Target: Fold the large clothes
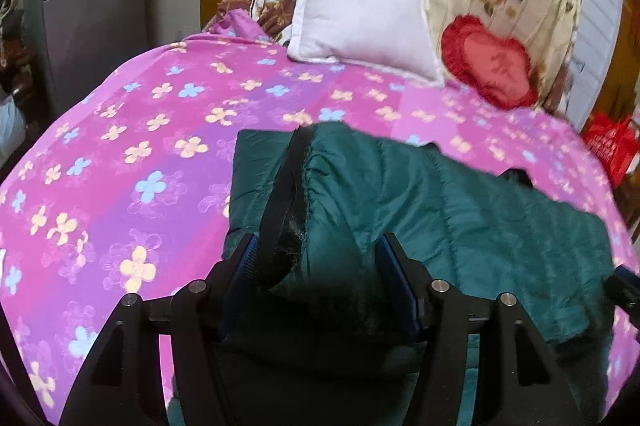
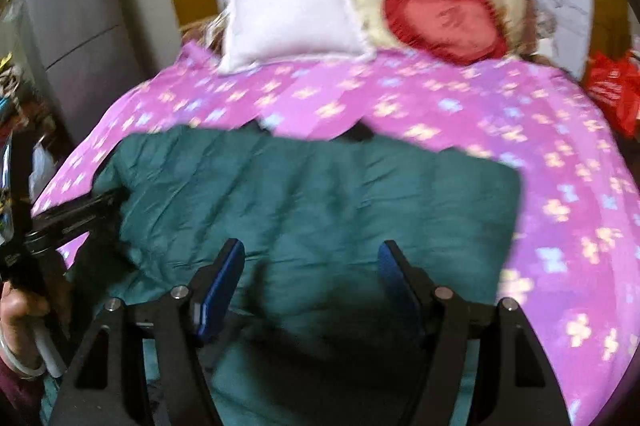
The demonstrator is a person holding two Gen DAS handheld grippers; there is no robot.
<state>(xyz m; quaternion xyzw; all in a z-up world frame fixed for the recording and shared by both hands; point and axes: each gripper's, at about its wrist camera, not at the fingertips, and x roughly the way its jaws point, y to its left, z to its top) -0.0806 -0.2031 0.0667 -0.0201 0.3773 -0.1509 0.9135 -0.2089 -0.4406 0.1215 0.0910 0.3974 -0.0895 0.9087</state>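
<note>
On the left side of the bed, the left claw (image 1: 316, 258) has a bunched-up edge of the green padded jacket (image 1: 460, 210) lying between its two blue-padded fingers (image 1: 244, 262). The fingers stand fairly wide apart, and a black strip (image 1: 280, 210) along the jacket's edge, perhaps the zip or a trim, runs up out of the gap. The cloth fills the gap, but whether the pads are truly pinching it cannot be told. This looks like the corner meant to be lifted and carried over for a fold.

The jacket lies spread across the near half of the pink flowered sheet (image 1: 160, 130), flat enough to be folded where it is. Further back, a white pillow (image 1: 360, 26) and a red heart cushion (image 1: 488, 62) rest against the head of the bed, well clear of the jacket.

To the right, the right claw (image 2: 312, 258) hovers over the jacket's near edge with its fingers wide apart and nothing gripped, probably ready to take the matching corner. The view is blurred.
</note>
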